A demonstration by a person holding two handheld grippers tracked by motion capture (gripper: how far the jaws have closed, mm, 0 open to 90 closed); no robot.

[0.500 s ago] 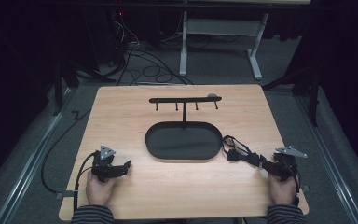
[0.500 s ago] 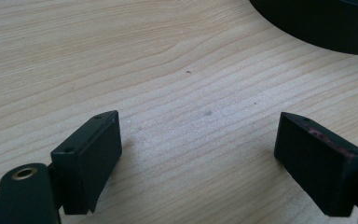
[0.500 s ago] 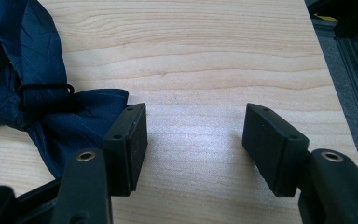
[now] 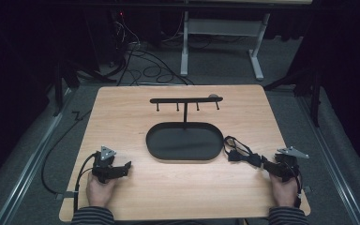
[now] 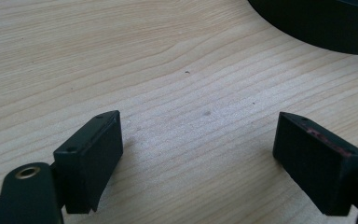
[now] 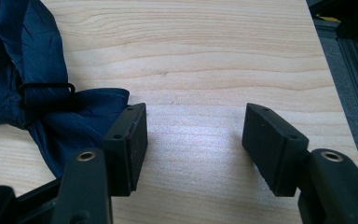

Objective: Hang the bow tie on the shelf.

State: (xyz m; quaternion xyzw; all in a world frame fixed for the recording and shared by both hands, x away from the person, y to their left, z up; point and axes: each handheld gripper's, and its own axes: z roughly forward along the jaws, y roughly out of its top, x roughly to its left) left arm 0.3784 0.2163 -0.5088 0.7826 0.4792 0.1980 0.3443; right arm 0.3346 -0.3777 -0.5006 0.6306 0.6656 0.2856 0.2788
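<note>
Both tongs rest low on the bench (image 4: pixel 136 197), one at each near corner, and each pair stands spread with bare wood between the jaws. Largest of what lies here is the bench itself, a pale wooden top on a dark floor. Next comes the black oval tray (image 4: pixel 185 142) at its middle, with a thin post rising from its far edge to a hook bar (image 4: pixel 186 100) that carries four short pegs. The left tongs (image 4: pixel 127 166) sit well to the left of the tray, held by the left hand (image 4: pixel 99 188), pointing toward the tray; in the left gripper view (image 5: pixel 200 144) the tray's dark rim (image 5: pixel 317 28) shows at the upper right. The right tongs (image 4: pixel 265 163) are held by the right hand (image 4: pixel 283 190) near the right edge. Smallest is the dark blue bow tie (image 4: pixel 238 151), crumpled on the wood just right of the tray. In the right gripper view (image 6: pixel 195 140) its cloth (image 6: pixel 46 107) lies against the outer side of one jaw, not between the two.
</note>
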